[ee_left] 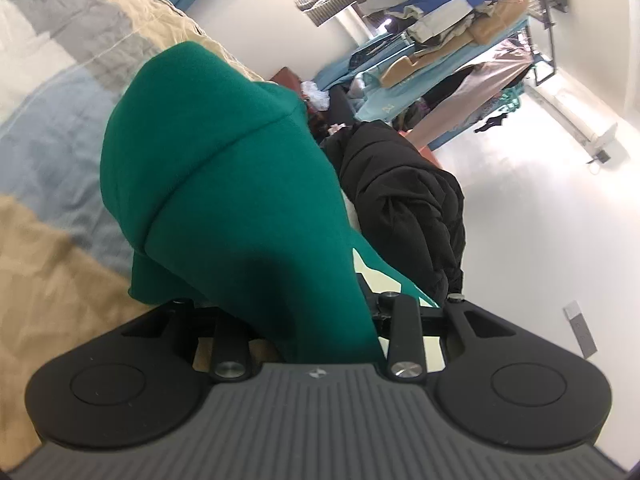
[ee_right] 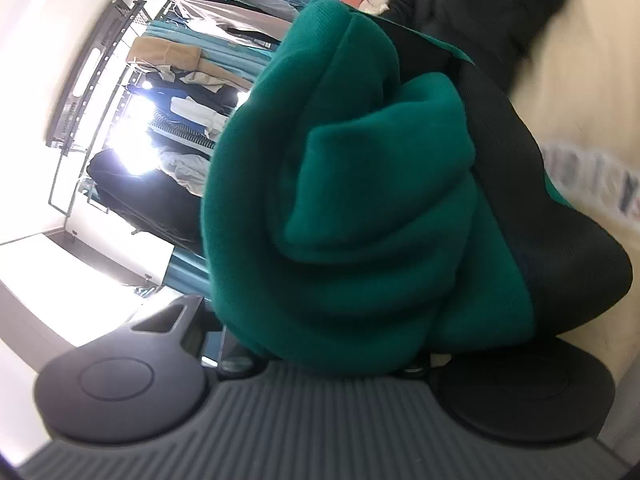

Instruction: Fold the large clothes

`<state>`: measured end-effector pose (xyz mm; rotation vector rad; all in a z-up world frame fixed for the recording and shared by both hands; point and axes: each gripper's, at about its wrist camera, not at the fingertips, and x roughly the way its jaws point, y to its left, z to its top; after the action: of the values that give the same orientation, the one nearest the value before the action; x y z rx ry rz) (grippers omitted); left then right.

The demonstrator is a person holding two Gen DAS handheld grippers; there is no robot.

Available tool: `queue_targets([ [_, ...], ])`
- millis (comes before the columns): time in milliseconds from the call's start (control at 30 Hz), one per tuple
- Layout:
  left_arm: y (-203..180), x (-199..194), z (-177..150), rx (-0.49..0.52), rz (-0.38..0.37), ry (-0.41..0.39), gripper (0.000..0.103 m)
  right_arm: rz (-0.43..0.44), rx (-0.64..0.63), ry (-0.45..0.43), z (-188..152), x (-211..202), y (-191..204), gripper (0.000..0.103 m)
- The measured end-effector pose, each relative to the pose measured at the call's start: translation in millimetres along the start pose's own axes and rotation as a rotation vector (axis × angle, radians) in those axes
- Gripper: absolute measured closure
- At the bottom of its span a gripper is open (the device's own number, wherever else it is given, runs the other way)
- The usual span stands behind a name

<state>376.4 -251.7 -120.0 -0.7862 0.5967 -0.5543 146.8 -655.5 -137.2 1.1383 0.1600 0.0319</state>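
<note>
Left tool (ee_left: 320, 320): view rolled well over to one side, so the bed runs up the left of the frame and the pale floor (ee_left: 520, 220) up the right. Fingertips hidden under cloth; the linkage bars stand partly apart, and green fabric comes out from between them, so the tool is clamped on the green garment (ee_left: 224, 184).

Right tool (ee_right: 332, 344): view rolled the opposite way, image blurred. Green garment (ee_right: 352, 208) bulges from between the fingers and covers them; the tool grips a bunched wad of it.

Position of the garment: held up by both tools, hanging over the edge of the bed, the patchwork quilt (ee_left: 52, 92) behind it in the left view.

Edges and room: quilt edge runs diagonally just behind the garment. A heap of black clothing (ee_left: 404, 200) lies just beside the garment on the floor side. Open floor beyond that, then clothes racks (ee_left: 452, 40) crowded along the far wall. Right view: rack of hanging clothes (ee_right: 180, 120) at left, cream surface at right.

Materials: garment is thick, matte, fleece-like knit with a stitched seam across it and rolled, rounded folds; a black ribbed band (ee_right: 520, 184) borders it in the right view. Quilt is thin, crinkled, in blocks of tan, grey and pale blue.
</note>
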Motion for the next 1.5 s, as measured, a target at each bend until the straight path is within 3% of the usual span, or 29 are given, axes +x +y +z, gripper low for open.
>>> queue_targets([
  [133,18,-3,-22,0.059,-0.048,-0.03,0.061,0.074,0.082,-0.039,-12,-2,-45,0.064],
  [233,30,-5,-32,0.04,-0.07,-0.045,0.057,0.103,0.114,-0.067,-16,1,-64,0.063],
  [300,31,-3,-38,0.052,-0.044,-0.055,0.054,0.114,0.125,-0.089,-30,23,-52,0.061],
  [467,28,-6,-43,0.04,-0.025,-0.055,0.047,0.107,0.163,-0.089,-25,33,-53,0.058],
  [567,21,-8,-38,0.045,0.01,0.011,0.024,0.081,0.186,-0.073,-18,30,-58,0.054],
  [600,18,-10,-38,0.064,0.023,0.03,0.021,0.072,0.202,-0.069,-17,22,-58,0.051],
  [700,2,-24,-39,0.139,0.079,0.035,0.013,0.034,0.223,-0.058,-19,8,-45,0.041],
  [800,-13,-43,-41,0.193,0.117,0.039,0.013,0.0,0.218,-0.059,-22,-8,-30,0.029],
  [1000,-47,-91,-40,0.312,0.14,0.027,0.013,-0.016,0.183,-0.088,-23,-61,-5,0.029],
  [1167,-83,-131,-32,0.37,0.148,0.001,0.013,0.053,0.154,-0.094,-27,-113,11,0.029],
  [1500,-161,-224,-26,0.549,0.107,-0.055,0.013,0.182,-0.104,-0.082,-17,-130,115,0.029],
])
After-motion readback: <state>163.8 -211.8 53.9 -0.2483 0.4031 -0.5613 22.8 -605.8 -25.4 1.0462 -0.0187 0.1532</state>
